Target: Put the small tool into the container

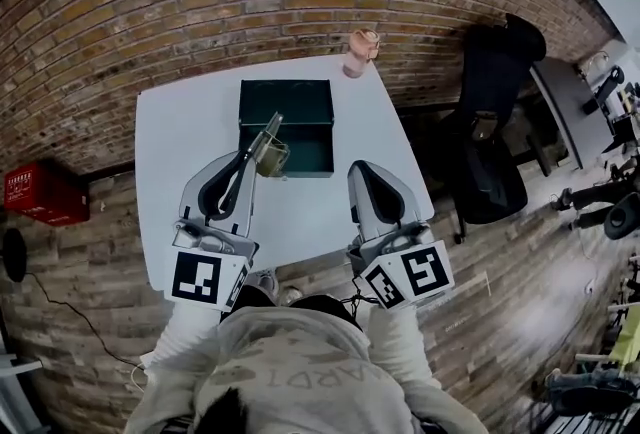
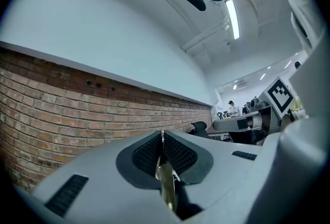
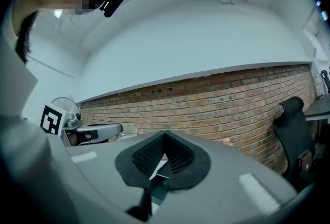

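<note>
A dark green container (image 1: 300, 102) stands open on the white table (image 1: 180, 132), toward its far side. My left gripper (image 1: 252, 160) is shut on the small tool (image 1: 268, 142), a thin metal piece with a brass-coloured body, and holds it at the container's near left corner. In the left gripper view the tool (image 2: 166, 181) stands clamped between the pads, its thin tip poking above my left gripper (image 2: 162, 153). My right gripper (image 1: 362, 170) hovers over the table right of the container, shut on nothing. In the right gripper view my right gripper (image 3: 165, 153) shows a bit of the container (image 3: 159, 189) through the gap below the pads.
A pink cup (image 1: 360, 52) stands at the table's far right corner against the brick wall. A black office chair (image 1: 495, 132) is to the right of the table. A red box (image 1: 45, 192) sits on the floor at the left.
</note>
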Available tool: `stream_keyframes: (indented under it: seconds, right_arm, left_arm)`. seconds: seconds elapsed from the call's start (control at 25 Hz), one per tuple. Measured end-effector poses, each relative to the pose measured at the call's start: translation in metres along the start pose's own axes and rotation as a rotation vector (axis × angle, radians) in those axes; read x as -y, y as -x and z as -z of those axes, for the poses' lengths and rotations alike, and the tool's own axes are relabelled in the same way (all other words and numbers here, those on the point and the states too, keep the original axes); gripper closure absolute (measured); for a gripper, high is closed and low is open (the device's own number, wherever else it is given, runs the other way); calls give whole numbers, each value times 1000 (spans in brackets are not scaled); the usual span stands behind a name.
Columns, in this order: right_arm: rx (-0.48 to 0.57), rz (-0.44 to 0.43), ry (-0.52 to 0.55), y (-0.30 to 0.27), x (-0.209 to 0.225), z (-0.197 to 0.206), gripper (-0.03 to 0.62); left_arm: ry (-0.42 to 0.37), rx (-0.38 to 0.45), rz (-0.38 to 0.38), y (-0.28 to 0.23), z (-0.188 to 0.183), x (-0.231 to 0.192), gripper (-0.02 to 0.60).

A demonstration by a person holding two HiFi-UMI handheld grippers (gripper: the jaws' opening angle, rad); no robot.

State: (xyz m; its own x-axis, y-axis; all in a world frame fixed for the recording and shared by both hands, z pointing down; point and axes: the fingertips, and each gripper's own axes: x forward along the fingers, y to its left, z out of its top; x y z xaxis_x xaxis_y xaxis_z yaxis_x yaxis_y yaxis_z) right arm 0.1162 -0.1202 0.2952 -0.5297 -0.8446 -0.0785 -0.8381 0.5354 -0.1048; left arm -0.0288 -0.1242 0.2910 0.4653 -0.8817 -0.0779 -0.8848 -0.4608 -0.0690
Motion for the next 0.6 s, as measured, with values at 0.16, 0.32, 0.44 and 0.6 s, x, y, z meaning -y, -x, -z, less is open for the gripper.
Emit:
stream_keyframes:
  seconds: [0.16, 0.32, 0.44, 0.6]
  right_arm:
    - [-14, 17, -2, -13, 10, 4, 583]
    - [-27, 31, -6, -25, 19, 9, 583]
    - [-38, 40, -11, -32, 25, 14, 584]
    - [-50, 56, -22, -39, 34, 20, 584]
  left_arm:
    - [5, -29, 36, -21, 15, -7, 560]
    - [-4, -60, 75, -41, 32, -12, 560]
    - [-16, -91, 101, -52, 48, -14, 560]
    - [-15, -129, 145, -65, 66, -9, 560]
